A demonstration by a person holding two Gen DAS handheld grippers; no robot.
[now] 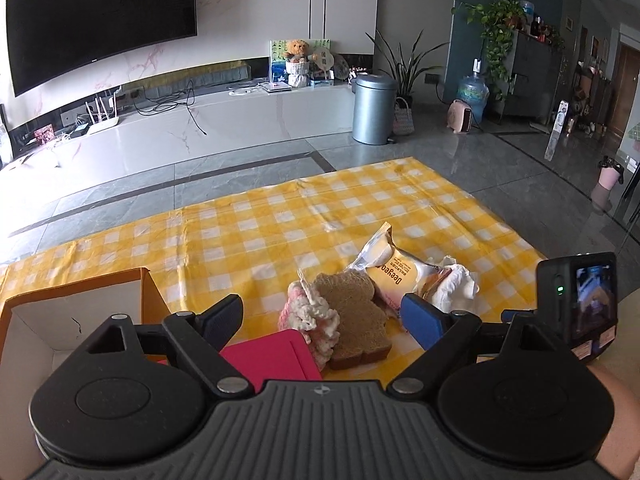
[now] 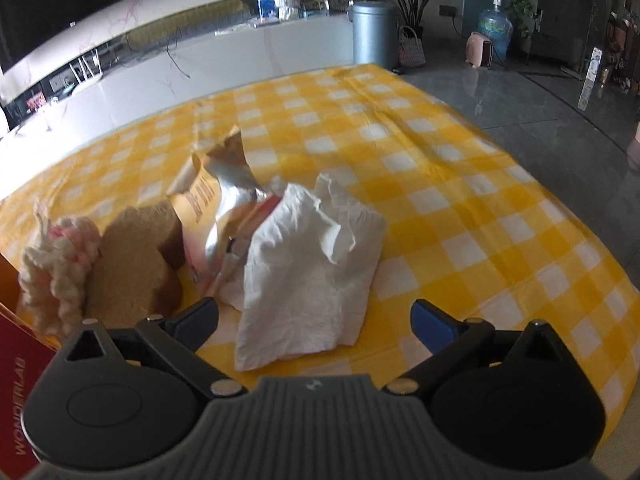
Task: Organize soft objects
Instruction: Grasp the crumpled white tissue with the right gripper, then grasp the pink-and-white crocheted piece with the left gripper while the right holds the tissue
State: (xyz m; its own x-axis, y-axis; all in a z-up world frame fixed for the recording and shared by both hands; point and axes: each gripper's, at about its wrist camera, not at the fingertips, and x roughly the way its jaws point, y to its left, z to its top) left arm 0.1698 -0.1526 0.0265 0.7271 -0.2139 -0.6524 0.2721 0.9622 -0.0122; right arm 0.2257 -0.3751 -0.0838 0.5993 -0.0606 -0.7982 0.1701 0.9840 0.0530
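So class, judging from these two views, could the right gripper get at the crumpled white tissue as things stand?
Probably yes. The right gripper is open, and the white tissue lies on the checked cloth straight ahead of its fingers with nothing between. The foil snack packet sits behind the tissue, touching it, not blocking the approach.

Yellow-white checked tablecloth [image 2: 440,168], white tissue [image 2: 308,264], brown sponge [image 2: 132,268], pink-white yarn [image 2: 60,268].

Daylight from the right; glare seen on the floor tiles [image 1: 460,160]; right wrist view softly blurred; edges fisheye-bent.
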